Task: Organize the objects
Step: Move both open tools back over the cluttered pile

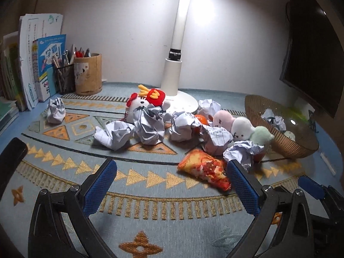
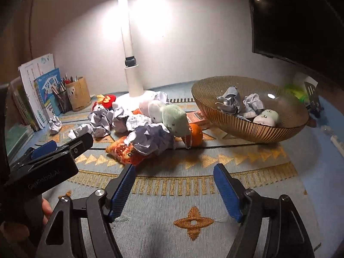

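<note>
Left gripper [image 1: 172,182]: jaws released, empty; "GenRobot.AI" on body.
Right gripper [image 2: 174,190]: jaws released, empty.
Ahead: blue book [image 1: 50,64], "学霸".

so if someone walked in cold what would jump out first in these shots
Probably the heap of crumpled paper balls mixed with plush toys mid-mat, with a pizza-slice plush lying nearest the open left gripper. Then the ribbed amber bowl at right, already holding paper wads, and the glaring white desk lamp behind.

orange [image 1: 202,119] half hidden; monitor [image 2: 301,21] cut off
</note>
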A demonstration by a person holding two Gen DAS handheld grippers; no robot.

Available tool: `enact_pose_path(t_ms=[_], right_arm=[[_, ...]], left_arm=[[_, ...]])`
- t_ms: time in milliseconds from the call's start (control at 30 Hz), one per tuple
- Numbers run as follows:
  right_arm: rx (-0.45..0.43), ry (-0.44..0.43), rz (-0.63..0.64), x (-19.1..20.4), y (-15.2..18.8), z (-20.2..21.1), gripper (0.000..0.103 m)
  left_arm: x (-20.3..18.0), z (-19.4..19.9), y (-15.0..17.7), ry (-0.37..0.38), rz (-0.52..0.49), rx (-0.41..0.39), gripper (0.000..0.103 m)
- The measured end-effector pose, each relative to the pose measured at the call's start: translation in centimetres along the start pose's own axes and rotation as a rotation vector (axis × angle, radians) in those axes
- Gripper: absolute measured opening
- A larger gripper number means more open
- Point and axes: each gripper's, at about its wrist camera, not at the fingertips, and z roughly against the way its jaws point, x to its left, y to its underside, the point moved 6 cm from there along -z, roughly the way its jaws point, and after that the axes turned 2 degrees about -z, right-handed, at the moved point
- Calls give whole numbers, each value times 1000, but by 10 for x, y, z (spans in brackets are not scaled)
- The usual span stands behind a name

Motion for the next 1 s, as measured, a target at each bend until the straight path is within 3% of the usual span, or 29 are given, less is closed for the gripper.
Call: enact_pose_path(t_ms=[167, 267, 733, 833, 1000], right_arm=[[74, 22, 104, 16, 8, -17, 82], [103, 18, 93, 13, 9, -23, 84], [133, 22, 85, 12, 10, -27, 84], [103, 7, 68, 9, 8, -21, 84], [90, -5, 41, 5, 6, -17, 84]], left_arm=[[2, -6, 5, 19, 20, 40, 102], [7, -6, 6, 19, 46, 43, 102], [11, -6, 4, 43, 71, 41, 102], [7, -11, 5, 53, 58, 67, 102], [5, 1, 5, 45, 37, 18, 102]])
